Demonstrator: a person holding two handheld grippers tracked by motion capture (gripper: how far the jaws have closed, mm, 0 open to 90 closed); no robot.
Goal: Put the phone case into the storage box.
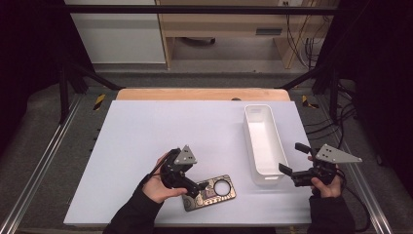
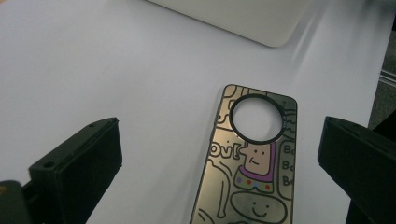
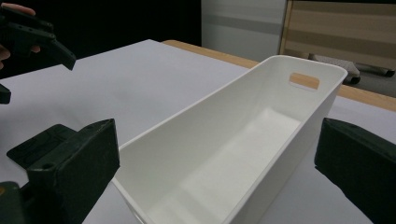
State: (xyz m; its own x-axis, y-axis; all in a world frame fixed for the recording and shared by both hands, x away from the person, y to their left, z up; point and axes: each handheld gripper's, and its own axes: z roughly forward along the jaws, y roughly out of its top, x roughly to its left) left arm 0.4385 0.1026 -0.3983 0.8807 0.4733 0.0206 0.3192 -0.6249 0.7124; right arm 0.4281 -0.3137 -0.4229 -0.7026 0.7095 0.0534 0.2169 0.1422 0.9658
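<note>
— Black jaws of the left hand-held gripper (image 2: 219,168) are spread wide either side of a phone case (image 2: 250,158), nothing held. How would it be handled?

— Judged light, thin, stiff, glossy and slippery, lying flat on the white surface (image 1: 146,136); its long edges should be pinched.

— And beyond?

— A smooth white plastic bin (image 1: 263,141) is seen empty; the right hand-held gripper (image 1: 296,158) is likewise released.
</note>
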